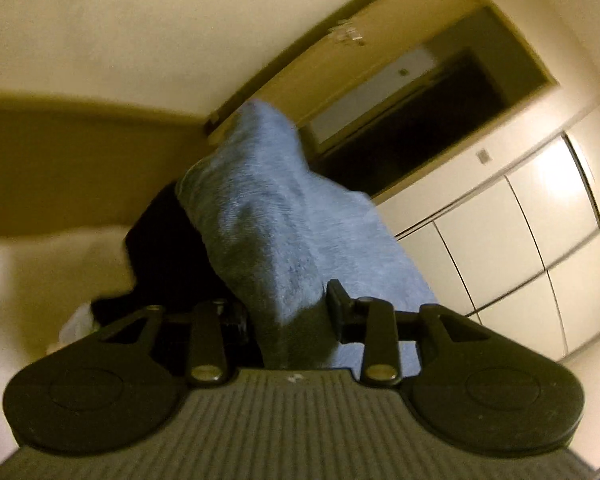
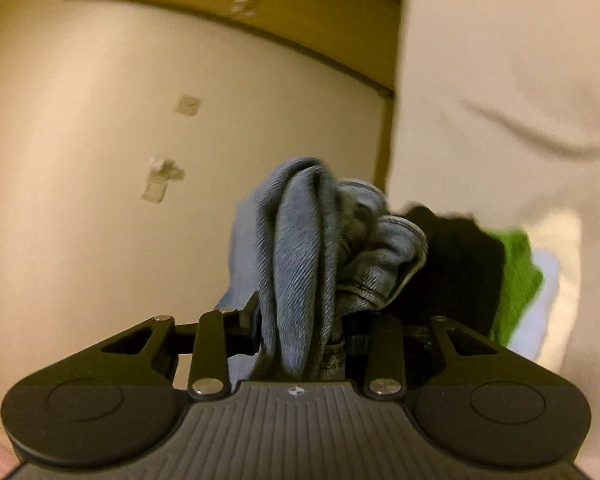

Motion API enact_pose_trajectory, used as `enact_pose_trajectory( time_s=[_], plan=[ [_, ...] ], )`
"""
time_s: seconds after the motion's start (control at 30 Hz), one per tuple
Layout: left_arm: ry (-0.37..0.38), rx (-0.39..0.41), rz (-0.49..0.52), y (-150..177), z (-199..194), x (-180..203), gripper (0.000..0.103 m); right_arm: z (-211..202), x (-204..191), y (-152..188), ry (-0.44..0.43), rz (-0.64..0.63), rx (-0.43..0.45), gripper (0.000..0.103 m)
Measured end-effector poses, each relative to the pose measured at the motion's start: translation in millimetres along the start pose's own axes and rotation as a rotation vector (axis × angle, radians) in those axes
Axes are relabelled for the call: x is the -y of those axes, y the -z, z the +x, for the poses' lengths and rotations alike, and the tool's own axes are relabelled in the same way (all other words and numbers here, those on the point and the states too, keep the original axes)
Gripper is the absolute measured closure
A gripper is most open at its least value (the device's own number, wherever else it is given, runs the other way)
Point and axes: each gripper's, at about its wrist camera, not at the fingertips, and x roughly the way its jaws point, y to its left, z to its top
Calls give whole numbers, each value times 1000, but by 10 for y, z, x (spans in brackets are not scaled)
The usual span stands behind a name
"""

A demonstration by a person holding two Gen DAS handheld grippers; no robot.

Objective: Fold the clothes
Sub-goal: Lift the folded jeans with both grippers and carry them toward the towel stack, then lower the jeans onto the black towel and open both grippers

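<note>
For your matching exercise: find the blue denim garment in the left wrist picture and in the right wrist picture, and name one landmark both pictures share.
Left wrist: the blue denim garment rises from the left gripper through the centre, toward a dark doorway.
Right wrist: the same denim is bunched in folds at centre, in the right gripper.
Shared landmark: the black garment beside the denim.

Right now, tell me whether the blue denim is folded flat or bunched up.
Bunched, not folded flat. The blue denim rises in crumpled ridges between the right gripper's jaws; the left gripper clamps another stretch.
</note>
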Motion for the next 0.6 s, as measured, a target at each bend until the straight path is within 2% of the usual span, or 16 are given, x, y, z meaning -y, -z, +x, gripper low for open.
enact_pose_trajectory(
  time_s=[0.07,0.17,0.23,0.3,0.33,0.4,0.47,0.53,0.6],
  plan=[
    [28,15,23,-38,45,25,72,-26,-102,-18,-30,-53,20,66],
    [-24,-44,20,27,199,-92,72,15,-8,-12,-4,-63,-2,67],
    [-27,-56,6,102,211,-136,70,101,171,67,69,27,-56,62],
    [-29,-62,2,101,193,-115,69,92,233,151,94,49,-55,49],
    [-39,-67,11,80,189,-85,68,88,227,159,102,56,-42,45],
    [-59,-78,30,37,180,-25,67,68,180,134,136,70,-3,28],
    [-94,-77,51,-57,65,-13,67,28,98,66,194,82,49,25],
    [-150,-51,82,-156,-93,48,71,-167,-54,43,299,14,134,16],
    [-208,6,140,-267,-217,160,72,-359,-224,46,412,-85,222,18]
  ],
)
